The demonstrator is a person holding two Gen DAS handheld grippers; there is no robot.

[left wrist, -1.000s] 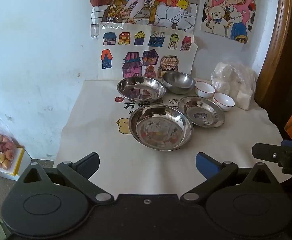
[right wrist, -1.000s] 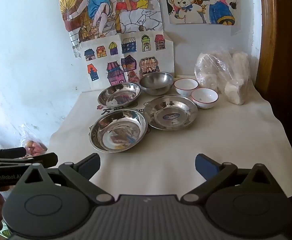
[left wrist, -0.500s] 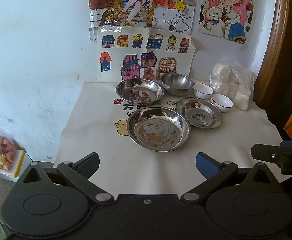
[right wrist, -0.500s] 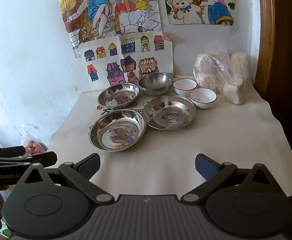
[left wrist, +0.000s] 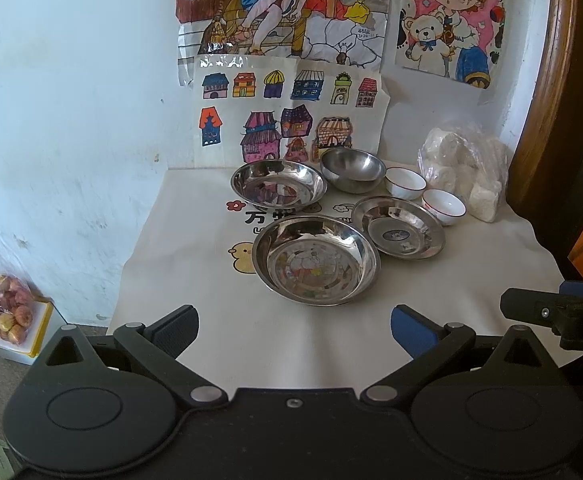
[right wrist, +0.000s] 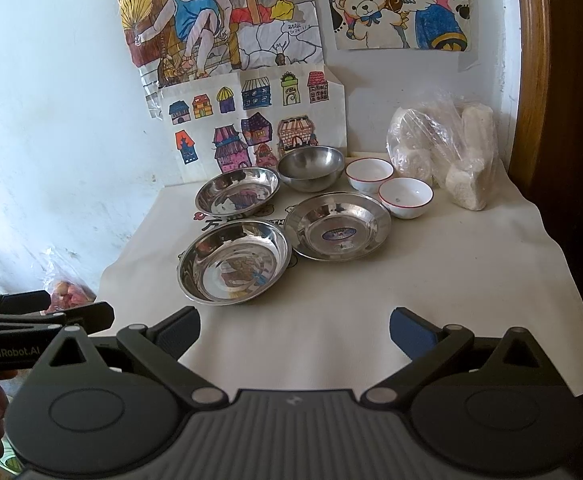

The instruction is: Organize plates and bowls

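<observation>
Three shallow steel plates lie on the cloth-covered table: the nearest plate, a rear left plate, and a right plate with a sticker. Behind them stands a deep steel bowl. Two white bowls with red rims sit to its right. My left gripper hovers open over the table's front edge, well short of the nearest plate. My right gripper is open too, empty, at the same distance.
A clear plastic bag of white lumps rests at the back right against the wall. A brown wooden frame rises on the right. On the floor at left sits a bag of fruit on a white box. Drawings cover the wall.
Both grippers have drawn back slightly and tilted up, so the dishes look a little farther and lower in the views. Nothing on the table has moved.
</observation>
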